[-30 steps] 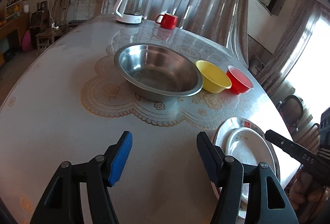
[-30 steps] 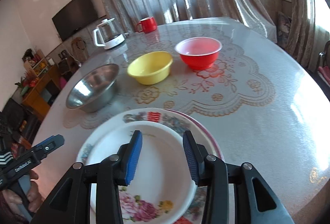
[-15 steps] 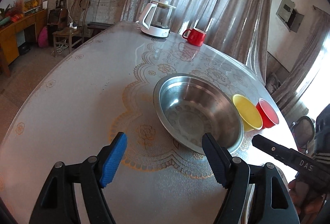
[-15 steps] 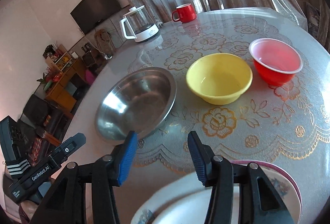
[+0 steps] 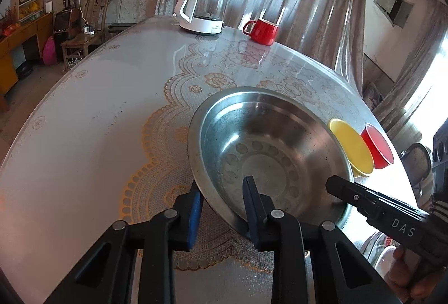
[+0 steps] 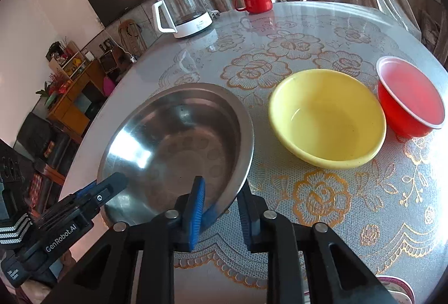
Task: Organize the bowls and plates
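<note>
Far from finished: nothing stacked yet, every bowl apart on the glossy round table [image 5: 98, 122] with its gold lace print.

At the left, on the near rim of the wide, shallow stainless-steel bowl [image 5: 268, 152], the left gripper [image 5: 221, 189], just closed, with the thin rim between its jaws: blue ribbed pad outside, black finger inside. Pinched firmly, to judge by the narrow gap.

Further right on the same rim, the right gripper [image 6: 221, 186], likewise just closed, with one pad inside and one outside. Smooth, mirror-like metal with stamped circles in the flat bottom; probably slippery under the pads.

To the right, just beside the steel bowl [image 6: 173, 141] but not touching it, a matte yellow plastic bowl [image 6: 327, 119], round and deep. Next to it, a smaller translucent red plastic bowl [image 6: 408, 99].

At the lower right edge, only a corner of a flowered plate [image 6: 397, 287].

Still to do, probably: nesting the bowls by size.
</note>
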Motion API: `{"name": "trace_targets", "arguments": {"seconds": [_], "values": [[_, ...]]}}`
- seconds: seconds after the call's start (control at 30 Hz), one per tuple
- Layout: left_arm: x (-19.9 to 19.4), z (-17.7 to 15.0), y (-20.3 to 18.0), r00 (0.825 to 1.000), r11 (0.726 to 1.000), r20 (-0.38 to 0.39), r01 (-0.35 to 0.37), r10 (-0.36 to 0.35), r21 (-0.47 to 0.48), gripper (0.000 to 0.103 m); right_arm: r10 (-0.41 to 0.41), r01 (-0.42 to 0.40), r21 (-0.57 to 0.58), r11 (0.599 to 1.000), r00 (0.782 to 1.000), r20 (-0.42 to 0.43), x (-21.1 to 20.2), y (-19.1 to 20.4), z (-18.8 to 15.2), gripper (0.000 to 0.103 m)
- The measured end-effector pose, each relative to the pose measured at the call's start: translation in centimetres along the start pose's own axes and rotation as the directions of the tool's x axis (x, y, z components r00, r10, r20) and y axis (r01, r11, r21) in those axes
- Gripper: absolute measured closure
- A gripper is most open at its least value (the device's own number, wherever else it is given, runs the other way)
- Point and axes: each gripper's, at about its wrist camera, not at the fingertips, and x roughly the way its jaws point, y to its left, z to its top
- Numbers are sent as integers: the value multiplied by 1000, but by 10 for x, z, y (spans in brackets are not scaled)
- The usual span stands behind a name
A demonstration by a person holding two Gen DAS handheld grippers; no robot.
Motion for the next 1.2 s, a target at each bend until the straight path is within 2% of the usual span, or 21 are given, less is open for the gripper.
{"name": "trace_targets", "arguments": {"seconds": [0.13, 0.3, 0.47, 0.7, 0.93, 1.0, 1.1, 1.2], "values": [[-9, -6, 8, 1000, 999, -4, 26, -26, -32, 75, -2, 3, -28, 1000, 1000, 7, -4, 5, -3, 81], [-37, -24, 22, 999, 993, -4, 47, -47, -106, 74, 41, -41, -25, 999, 999, 6, -17, 13, -12, 81], [-70, -53, 29, 1000, 995, 19, 7, -5, -102, 74, 76, -77, -65, 995, 997, -7, -30, 33, -36, 81], [-105, -93, 45, 1000, 989, 16, -14, 17, -147, 74, 129, -132, -101, 986, 991, -38, -43, 54, -73, 80], [-126, -116, 50, 999, 988, 25, -43, 47, -149, 74, 143, -150, -139, 979, 988, -58, -49, 67, -100, 80], [-129, -115, 51, 997, 987, 30, -59, 64, -148, 73, 158, -165, -134, 977, 985, -64, -51, 66, -103, 76], [-137, -114, 52, 996, 987, 45, -75, 82, -142, 65, 175, -179, -105, 978, 984, -46, -60, 60, -105, 63], [-144, -112, 54, 991, 983, 59, -110, 120, -147, 62, 172, -172, -90, 981, 985, -1, -71, 51, -103, 59]]}}
